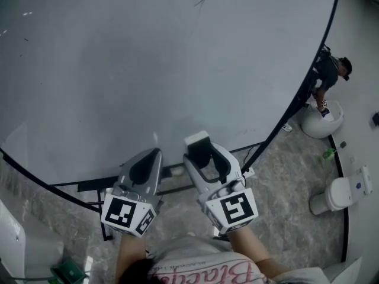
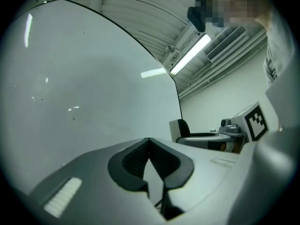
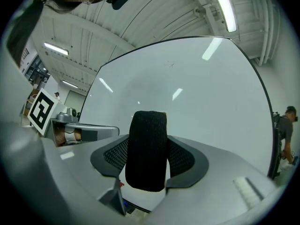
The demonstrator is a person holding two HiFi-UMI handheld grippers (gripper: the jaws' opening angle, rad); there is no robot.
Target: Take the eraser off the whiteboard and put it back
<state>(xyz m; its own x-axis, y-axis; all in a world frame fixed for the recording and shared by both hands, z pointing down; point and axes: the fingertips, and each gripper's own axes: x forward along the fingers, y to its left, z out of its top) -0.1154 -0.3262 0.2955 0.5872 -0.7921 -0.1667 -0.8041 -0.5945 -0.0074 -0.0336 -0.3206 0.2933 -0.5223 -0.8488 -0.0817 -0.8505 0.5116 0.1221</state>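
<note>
From my end the whiteboard (image 3: 197, 93) looks smooth and glossy, ceiling lights bounce right off it. The eraser (image 3: 147, 149) has a rough, black, felt-like face. The left gripper (image 2: 149, 142) and right gripper (image 1: 207, 158) look like matt grey plastic, with ribbed black pads (image 3: 185, 159). The floor (image 1: 284, 182) looks like marbled stone.

Eraser (image 3: 147, 149) between fingers (image 3: 188, 160) of right gripper (image 3: 149, 154)

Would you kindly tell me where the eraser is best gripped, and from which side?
Across its narrow width, fingers on the two long sides, coming level toward the whiteboard. The eraser is tall and slim, so it fits between them, as the right gripper holds it now.
</note>
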